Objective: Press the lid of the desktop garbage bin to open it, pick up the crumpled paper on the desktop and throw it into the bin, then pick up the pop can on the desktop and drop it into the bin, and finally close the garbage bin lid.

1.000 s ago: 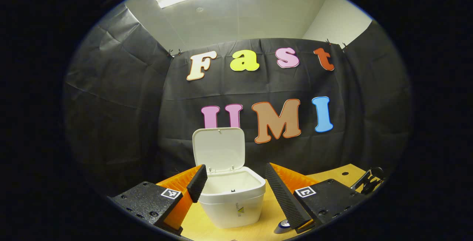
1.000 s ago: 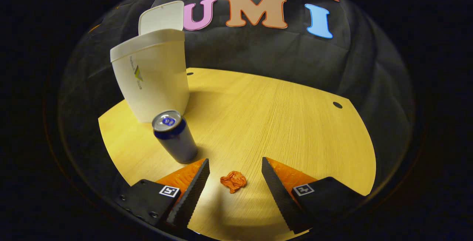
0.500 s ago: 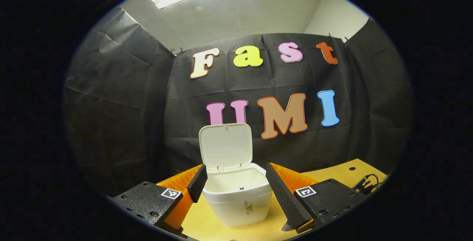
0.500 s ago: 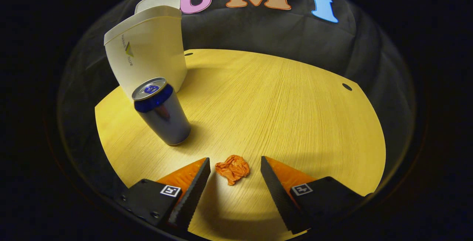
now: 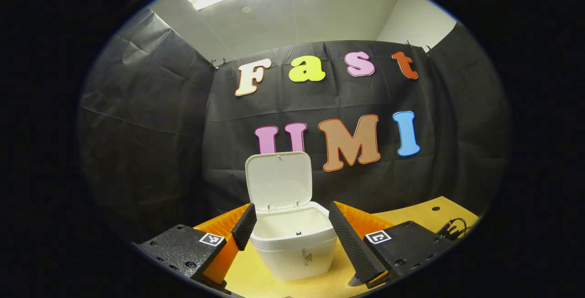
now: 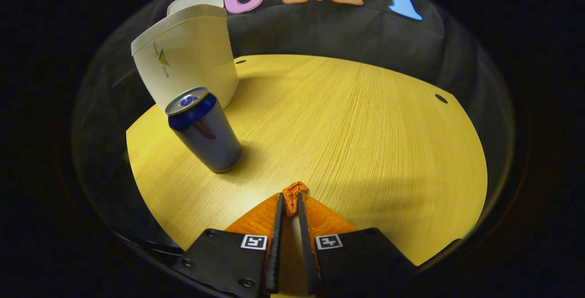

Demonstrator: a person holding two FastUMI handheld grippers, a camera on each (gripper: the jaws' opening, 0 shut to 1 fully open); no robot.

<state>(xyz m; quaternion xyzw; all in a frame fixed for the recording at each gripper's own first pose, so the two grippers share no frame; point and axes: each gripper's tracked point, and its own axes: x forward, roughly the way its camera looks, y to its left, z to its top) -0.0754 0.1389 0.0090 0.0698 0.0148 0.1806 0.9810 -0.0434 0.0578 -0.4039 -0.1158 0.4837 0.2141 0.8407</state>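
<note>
Left gripper view: the garbage bin [image 5: 295,247] is seen with lid [image 5: 279,180] raised, nothing visible inside, between wide-spread left tongs [image 5: 292,225]. Beside the bin, the pop can [image 6: 204,135] stands; nearer, the crumpled paper [image 6: 292,196] is pinched by the right tongs [image 6: 288,203] on the tabletop [image 6: 365,142].

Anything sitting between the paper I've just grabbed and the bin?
Yes: in the right gripper view, the upright blue metal pop can stands between the crumpled orange paper and the open white plastic bin; the wooden desktop around it is bare.
</note>
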